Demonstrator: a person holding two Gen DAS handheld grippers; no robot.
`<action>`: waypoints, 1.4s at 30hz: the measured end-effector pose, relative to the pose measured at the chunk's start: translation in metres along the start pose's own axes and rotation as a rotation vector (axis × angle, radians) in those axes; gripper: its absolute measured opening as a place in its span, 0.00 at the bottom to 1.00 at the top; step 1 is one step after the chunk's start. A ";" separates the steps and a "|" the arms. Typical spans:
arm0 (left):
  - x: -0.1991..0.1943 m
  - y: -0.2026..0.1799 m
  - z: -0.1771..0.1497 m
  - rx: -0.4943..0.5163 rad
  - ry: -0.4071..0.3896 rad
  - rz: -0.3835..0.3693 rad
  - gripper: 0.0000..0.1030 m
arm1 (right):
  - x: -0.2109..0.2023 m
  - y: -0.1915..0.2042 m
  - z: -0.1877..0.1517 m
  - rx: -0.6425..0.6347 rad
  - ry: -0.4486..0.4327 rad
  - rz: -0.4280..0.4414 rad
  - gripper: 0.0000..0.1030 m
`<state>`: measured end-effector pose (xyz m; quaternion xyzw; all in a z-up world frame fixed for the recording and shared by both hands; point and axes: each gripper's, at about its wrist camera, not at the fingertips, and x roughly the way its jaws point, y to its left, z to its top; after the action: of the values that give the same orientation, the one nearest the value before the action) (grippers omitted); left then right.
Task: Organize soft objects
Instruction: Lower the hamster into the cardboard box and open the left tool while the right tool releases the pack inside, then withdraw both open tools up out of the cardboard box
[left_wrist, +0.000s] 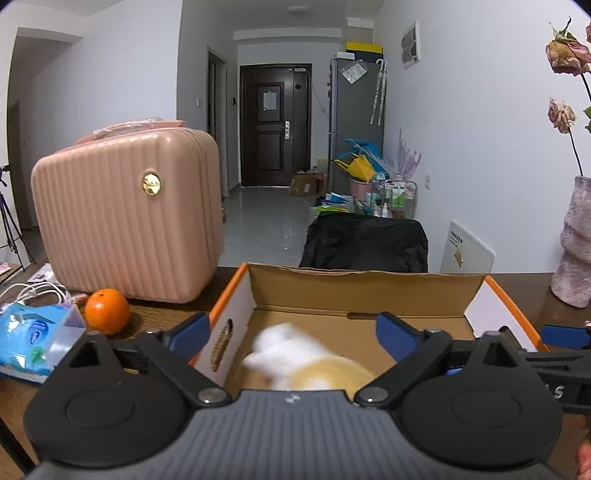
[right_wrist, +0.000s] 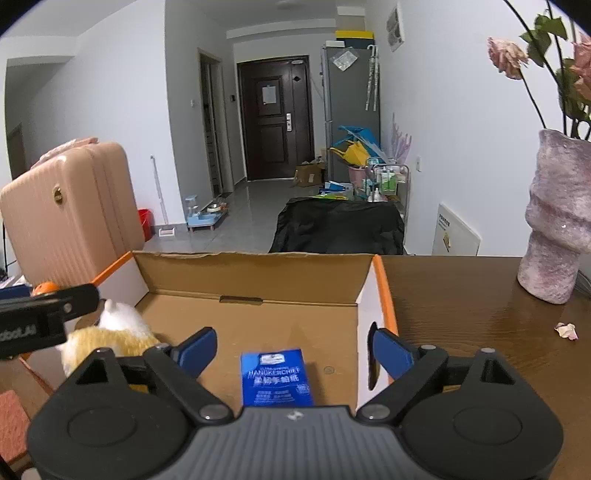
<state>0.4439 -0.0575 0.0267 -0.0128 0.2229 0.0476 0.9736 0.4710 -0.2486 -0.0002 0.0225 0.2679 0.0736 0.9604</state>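
A: Start at the jaws. How does the left gripper (left_wrist: 291, 334) stand?

B: Spread wide, holding nothing. The white-and-tan plush toy (left_wrist: 295, 360) lies blurred below its fingers, inside the cardboard box (left_wrist: 354, 286), toward the left wall. The pads are clear of it.

A: And the right gripper (right_wrist: 293, 350)?

B: Also wide apart and empty. The blue handkerchief tissue pack (right_wrist: 275, 376) rests on the box floor between its fingers, untouched, near the right wall with the hand-hole.

A: So both soft things look dropped in. How to finish the step cleanly?

B: I'd lift both grippers straight up before swinging sideways, so no finger catches the orange-edged box walls or drags the plush back out. The two tools are close together; part them gently.

A: What's left outside?

B: A blue wet-wipes pack (left_wrist: 31, 341) sits on the table at far left, just beside an orange (left_wrist: 107, 311), which isn't soft.

A: Room to move?

B: The pink suitcase (left_wrist: 129, 214) crowds the far left. On the right, open wood table (right_wrist: 461, 295), until the mauve vase (right_wrist: 554, 221) with drooping roses; keep clear of it.
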 end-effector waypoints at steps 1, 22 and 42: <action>-0.001 0.001 0.001 0.001 -0.003 0.007 1.00 | 0.000 -0.002 0.000 0.006 0.004 -0.002 0.97; -0.028 0.014 0.006 -0.046 -0.005 0.015 1.00 | -0.035 -0.001 0.010 -0.018 -0.045 -0.017 1.00; -0.086 0.039 -0.009 -0.046 -0.070 0.013 1.00 | -0.097 0.002 -0.014 -0.052 -0.146 -0.001 1.00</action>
<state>0.3590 -0.0269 0.0561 -0.0323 0.1877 0.0595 0.9799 0.3814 -0.2612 0.0374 0.0026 0.1953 0.0785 0.9776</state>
